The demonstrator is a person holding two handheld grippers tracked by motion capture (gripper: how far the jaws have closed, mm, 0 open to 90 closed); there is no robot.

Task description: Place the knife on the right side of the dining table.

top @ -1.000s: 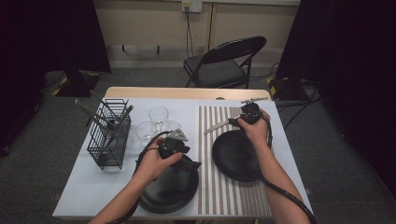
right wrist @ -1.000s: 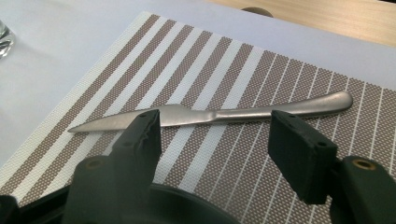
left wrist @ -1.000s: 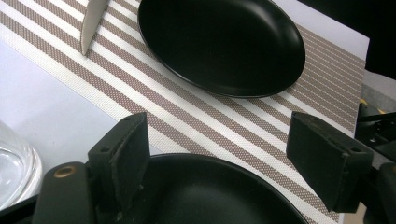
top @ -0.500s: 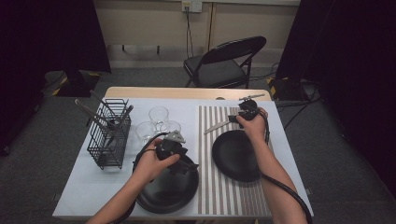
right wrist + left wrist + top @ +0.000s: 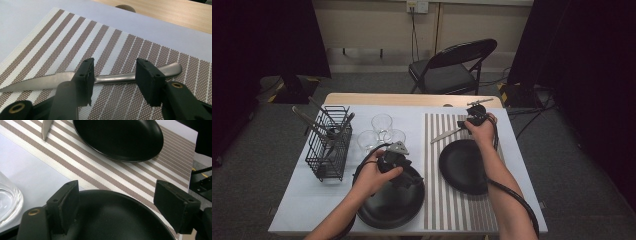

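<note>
Since the earlier high view the right gripper [image 5: 474,119] had been brought slightly down and in over the knife [image 5: 446,134], and its jaws had just been closing; everything else on the table was found unchanged. In the right gripper view the knife [image 5: 113,78] lay flat on the striped placemat [image 5: 75,45], its handle crossing the gap between the two pads, which stood apart and did not appear to press on it, though contact at the near pad could not be ruled out from that angle. The knife was placed just beyond the far black plate [image 5: 463,166], blade pointing toward the glasses [image 5: 381,131]. The straddling position was judged a preparation for a pinch at the handle. The left gripper [image 5: 398,162] was held over the near black plate [image 5: 391,204], jaws wide apart above its rim with nothing clamped, apparently waiting. The wire basket [image 5: 330,145] of utensils stood well apart at the left.
</note>
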